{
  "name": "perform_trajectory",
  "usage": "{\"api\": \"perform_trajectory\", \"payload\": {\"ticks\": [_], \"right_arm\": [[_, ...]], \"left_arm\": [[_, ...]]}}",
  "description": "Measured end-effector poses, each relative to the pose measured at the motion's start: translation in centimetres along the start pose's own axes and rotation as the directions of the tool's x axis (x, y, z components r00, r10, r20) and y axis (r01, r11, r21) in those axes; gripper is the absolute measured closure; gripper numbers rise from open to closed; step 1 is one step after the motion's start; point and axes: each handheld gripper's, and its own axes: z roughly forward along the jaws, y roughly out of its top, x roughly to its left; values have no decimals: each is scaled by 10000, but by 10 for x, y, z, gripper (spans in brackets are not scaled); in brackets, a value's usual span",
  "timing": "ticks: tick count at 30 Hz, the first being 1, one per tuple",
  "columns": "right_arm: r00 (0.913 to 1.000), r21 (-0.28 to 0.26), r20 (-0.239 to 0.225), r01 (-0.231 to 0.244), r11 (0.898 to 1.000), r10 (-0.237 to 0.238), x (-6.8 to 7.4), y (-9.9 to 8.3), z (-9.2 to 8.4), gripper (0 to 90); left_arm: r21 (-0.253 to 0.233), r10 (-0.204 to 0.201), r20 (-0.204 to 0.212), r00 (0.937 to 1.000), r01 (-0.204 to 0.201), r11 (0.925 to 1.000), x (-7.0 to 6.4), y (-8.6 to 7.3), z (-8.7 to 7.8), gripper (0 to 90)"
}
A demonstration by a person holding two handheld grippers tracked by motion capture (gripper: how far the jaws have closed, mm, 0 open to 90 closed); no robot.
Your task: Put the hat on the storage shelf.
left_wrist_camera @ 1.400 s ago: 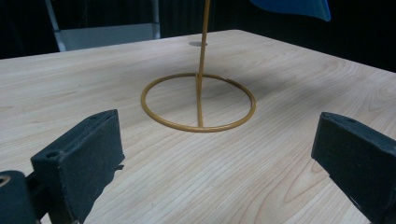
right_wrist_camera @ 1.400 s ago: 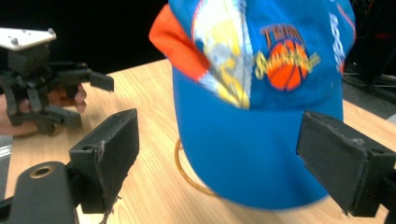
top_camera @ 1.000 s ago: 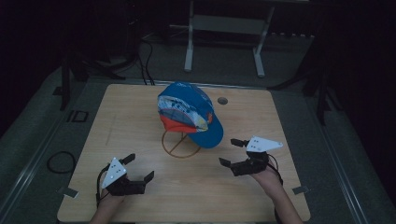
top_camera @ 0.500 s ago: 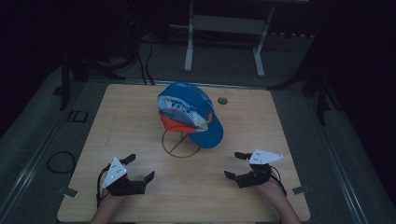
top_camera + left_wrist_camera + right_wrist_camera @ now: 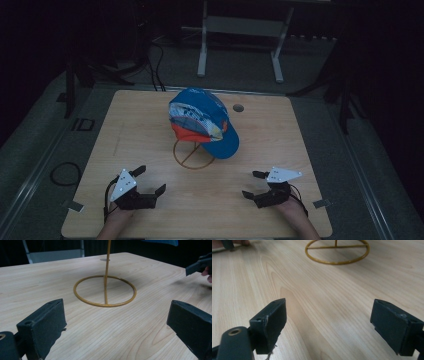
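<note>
Looking down from the high view first: a blue cap (image 5: 202,122) sits perched on a thin gold wire stand (image 5: 194,155) in the middle of the wooden table (image 5: 150,125), and it's ahead of both grippers, between their lines of aim. The left gripper (image 5: 149,181) rests low on the near edge with its jaws spread and nothing in them; the right gripper (image 5: 254,185) sits the same way on the other side, released, well apart from the cap. My guess is they're parked wide like that so the stand has free space on both flanks and either hand can go in without bumping the other. The cap is tilted, brim drooping toward the right gripper, so that looks like the easier grab.

Left gripper view: both black jaws rise at the bottom corners, wide open, and the stand's ring base (image 5: 105,291) lies straight ahead with its upright post going up out of frame. A sliver of blue brim (image 5: 162,242) hangs at the top. Off to the far right you catch the other gripper's tip and a fingertip.

Right gripper view: jaws open again, bare wood between them, ring base (image 5: 337,252) farther ahead. From here you get the crossbar in the ring, which the high view barely resolves.
</note>
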Motion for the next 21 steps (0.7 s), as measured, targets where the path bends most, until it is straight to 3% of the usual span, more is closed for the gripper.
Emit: {"api": "perform_trajectory", "payload": {"ticks": [11, 21], "right_arm": [[9996, 213, 124, 263, 9994, -265, 2, -3, 3, 134], [9996, 91, 286, 31, 10000, -34, -3, -6, 0, 135]], "left_arm": [[17, 5, 51, 10000, -5, 10000, 0, 0, 1, 24], [-1, 7, 37, 10000, -7, 10000, 0, -1, -1, 24]]}}
